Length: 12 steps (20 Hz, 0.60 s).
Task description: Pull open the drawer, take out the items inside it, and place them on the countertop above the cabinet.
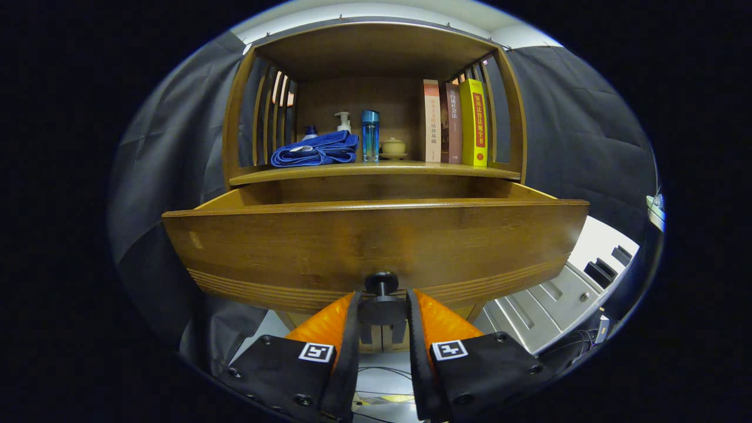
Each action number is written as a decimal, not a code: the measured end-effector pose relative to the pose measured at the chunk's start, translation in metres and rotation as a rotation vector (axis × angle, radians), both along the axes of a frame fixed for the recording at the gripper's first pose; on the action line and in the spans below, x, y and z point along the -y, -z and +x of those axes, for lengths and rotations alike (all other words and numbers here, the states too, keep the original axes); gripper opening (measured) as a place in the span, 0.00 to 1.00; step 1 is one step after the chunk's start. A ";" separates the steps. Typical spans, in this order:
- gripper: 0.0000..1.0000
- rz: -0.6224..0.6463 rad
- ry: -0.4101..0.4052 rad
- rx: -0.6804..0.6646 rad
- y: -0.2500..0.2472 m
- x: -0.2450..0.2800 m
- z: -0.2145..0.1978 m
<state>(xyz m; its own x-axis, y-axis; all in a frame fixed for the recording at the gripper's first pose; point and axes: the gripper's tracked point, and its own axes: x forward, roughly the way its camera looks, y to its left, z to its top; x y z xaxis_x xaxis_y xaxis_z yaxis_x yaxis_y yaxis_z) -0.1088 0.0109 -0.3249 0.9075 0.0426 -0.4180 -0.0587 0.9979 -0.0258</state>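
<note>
A wooden cabinet stands ahead with its drawer (376,241) pulled out toward me. The drawer front fills the middle of the view, and its inside is hidden behind the front panel. A dark round knob (382,283) sticks out of the lower middle of the drawer front. My gripper (382,308) has its two fingers on either side of the knob's disc and both press on it. The countertop (376,170) above the drawer is a wooden shelf inside an open-fronted compartment.
On the countertop lie a folded blue towel (317,150), a pump bottle (343,122), a blue tumbler (370,135), a small lidded pot (393,147) and three upright books (455,122). Slatted sides wall the shelf. A grey metal frame (552,305) lies low to the right.
</note>
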 end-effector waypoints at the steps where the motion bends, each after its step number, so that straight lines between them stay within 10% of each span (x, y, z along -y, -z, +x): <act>1: 0.47 0.000 -0.002 -0.001 0.000 0.000 -0.002; 12: 0.47 -0.002 -0.004 0.000 -0.003 0.005 -0.025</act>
